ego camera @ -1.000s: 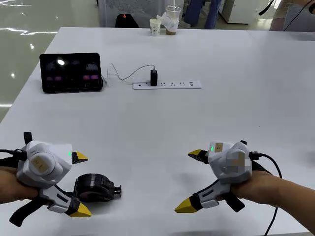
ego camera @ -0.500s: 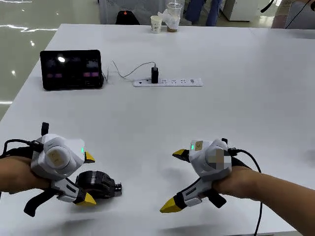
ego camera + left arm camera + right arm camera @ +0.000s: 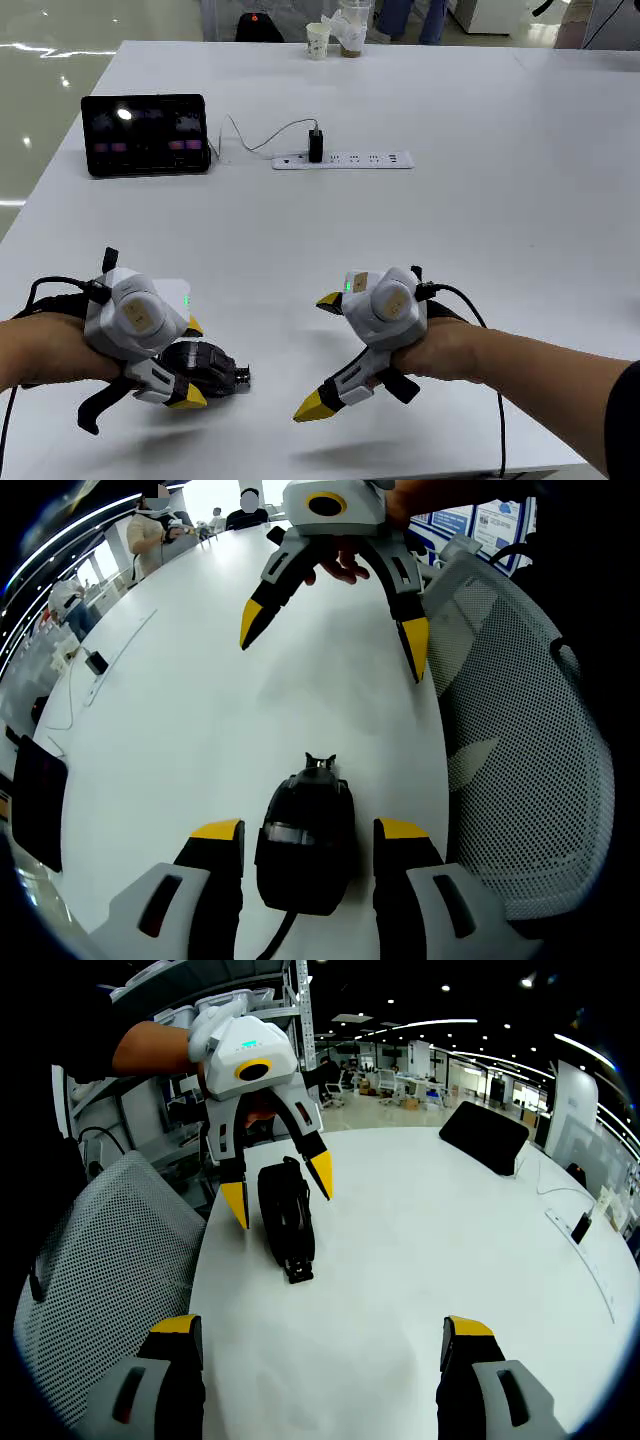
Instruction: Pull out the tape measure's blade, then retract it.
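Both grippers have drawn inward: the left gripper now straddles the tape measure, and the right gripper has come nearer to it. The tape measure lies near the front edge of the table, toward the left corner, with no blade drawn out and its hook facing the right gripper. The left jaws are open, one on each side of the case, with narrow gaps showing. The right jaws are wide apart and empty. Procedure: clamp the case flanks squarely first, then pinch only the hook and pull straight along the blade axis. The power strip lies well clear, toward the far edge.
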Available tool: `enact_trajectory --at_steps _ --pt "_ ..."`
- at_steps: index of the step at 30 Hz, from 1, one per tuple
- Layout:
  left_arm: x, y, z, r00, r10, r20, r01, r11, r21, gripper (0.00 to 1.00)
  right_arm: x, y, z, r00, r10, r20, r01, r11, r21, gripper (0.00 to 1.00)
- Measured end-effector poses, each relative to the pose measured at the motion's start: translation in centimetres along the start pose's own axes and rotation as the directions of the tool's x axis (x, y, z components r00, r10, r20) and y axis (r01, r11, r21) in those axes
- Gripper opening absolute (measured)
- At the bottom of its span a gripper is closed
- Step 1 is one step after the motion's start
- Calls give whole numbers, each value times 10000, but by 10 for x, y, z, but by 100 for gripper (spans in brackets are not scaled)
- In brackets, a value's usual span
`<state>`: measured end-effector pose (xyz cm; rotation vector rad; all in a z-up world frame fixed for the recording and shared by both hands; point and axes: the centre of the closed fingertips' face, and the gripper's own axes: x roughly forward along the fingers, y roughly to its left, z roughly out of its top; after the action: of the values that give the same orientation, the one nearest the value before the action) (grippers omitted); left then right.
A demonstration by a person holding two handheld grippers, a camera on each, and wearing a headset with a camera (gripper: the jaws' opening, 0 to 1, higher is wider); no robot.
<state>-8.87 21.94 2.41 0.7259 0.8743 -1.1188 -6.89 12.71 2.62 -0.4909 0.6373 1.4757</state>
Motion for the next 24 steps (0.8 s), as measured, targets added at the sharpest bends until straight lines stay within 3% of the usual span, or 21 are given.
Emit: enact_trajectory --at_steps 8,18,24 --pt "2 6 -1 9996 244 -165 -239 9992 313 32 11 3 7 9999 168 -24 -168 9999 -29 99" --pt "3 4 -2 10000 7 26 -9 9980 632 31 25 11 9 9987 489 -167 -490 9988 -18 99" --pt "4 4 -2 9997 87 218 -98 9987 509 31 40 11 9 9981 519 -337 -523 9986 -115 99"
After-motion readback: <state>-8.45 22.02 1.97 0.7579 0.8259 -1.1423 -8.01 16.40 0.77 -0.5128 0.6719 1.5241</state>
